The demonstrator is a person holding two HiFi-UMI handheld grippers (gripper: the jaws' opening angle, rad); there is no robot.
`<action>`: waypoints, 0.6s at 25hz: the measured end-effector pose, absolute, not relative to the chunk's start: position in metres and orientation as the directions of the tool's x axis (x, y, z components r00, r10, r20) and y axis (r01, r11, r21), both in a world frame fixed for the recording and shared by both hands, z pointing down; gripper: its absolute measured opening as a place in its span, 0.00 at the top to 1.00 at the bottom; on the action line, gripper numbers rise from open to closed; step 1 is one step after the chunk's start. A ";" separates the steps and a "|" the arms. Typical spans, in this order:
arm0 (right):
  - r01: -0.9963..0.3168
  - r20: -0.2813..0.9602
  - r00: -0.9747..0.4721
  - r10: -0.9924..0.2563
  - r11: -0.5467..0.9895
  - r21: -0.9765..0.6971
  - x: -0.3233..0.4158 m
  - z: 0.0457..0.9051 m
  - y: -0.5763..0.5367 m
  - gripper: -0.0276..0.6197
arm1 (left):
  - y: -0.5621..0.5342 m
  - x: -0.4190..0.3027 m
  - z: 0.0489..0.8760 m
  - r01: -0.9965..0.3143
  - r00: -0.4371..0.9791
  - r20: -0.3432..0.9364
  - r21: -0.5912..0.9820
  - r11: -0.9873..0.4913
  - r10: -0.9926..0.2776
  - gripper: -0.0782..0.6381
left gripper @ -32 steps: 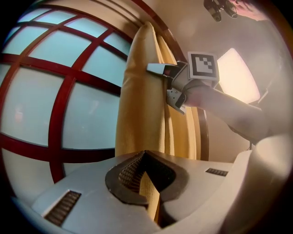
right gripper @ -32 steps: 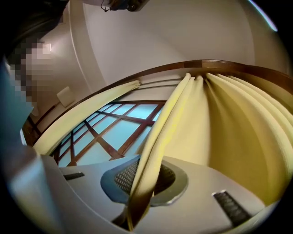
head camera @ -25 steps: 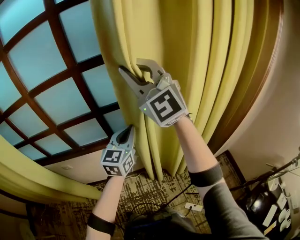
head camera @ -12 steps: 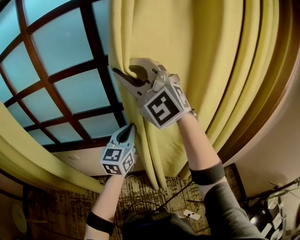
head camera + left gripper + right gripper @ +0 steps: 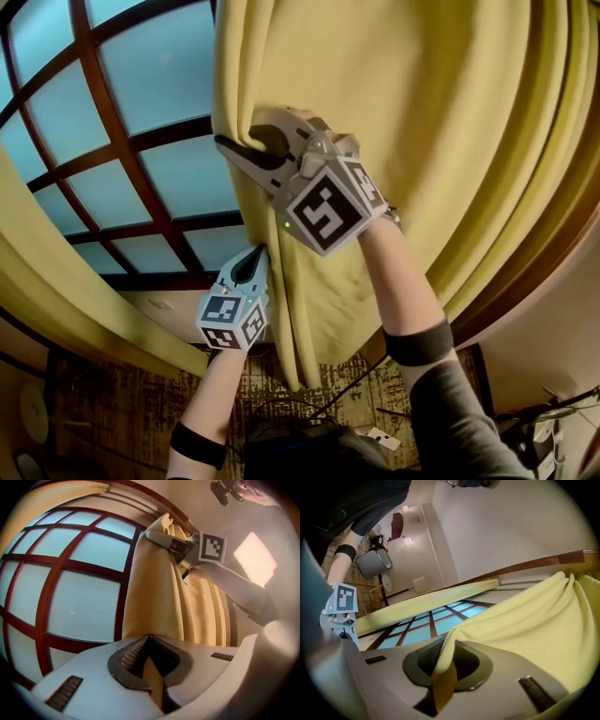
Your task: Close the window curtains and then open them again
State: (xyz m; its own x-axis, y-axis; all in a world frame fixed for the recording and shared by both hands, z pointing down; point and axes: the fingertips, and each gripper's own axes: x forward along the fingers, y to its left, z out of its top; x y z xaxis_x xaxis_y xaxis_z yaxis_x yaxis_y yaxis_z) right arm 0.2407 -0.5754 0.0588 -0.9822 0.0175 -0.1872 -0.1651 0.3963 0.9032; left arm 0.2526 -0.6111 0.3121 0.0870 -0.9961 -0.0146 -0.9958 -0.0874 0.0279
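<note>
Right tool (image 5: 246, 148) clamped on yellow curtain (image 5: 403, 103) edge, left tool (image 5: 251, 265) pinched shut on same edge lower down, curtain hung over window (image 5: 159, 84) right part, square coded markers (image 5: 325, 211) carried on tool cubes

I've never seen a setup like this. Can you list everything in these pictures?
Window: one, dark red-brown wooden grid, pale blue panes, behind the curtains.
Curtains: two, yellow; right curtain gripped at its edge, left curtain hanging at the left.
Carpet: one, brown patterned, below.
Bin: one, grey, by the far wall.
Grippers: two, grey with black-and-white marker cubes; left gripper and right gripper both shut on the right curtain.
Forearms: two, bare with black bands.
</note>
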 end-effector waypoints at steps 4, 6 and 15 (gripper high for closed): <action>-0.139 -0.163 -0.986 0.042 0.349 0.927 0.218 0.053 -0.560 0.87 | -0.602 0.230 0.307 -0.998 0.057 -0.025 0.035 -0.058 -0.998 0.89; -0.124 -0.149 -0.987 0.052 0.333 0.935 0.207 0.051 -0.554 0.87 | -0.599 0.218 0.306 -0.998 0.040 -0.028 0.037 -0.041 -0.999 0.89; -0.078 -0.108 -0.989 0.096 0.270 0.960 0.156 0.051 -0.525 0.87 | -0.581 0.174 0.302 -0.999 -0.009 -0.035 0.054 0.007 -0.999 0.89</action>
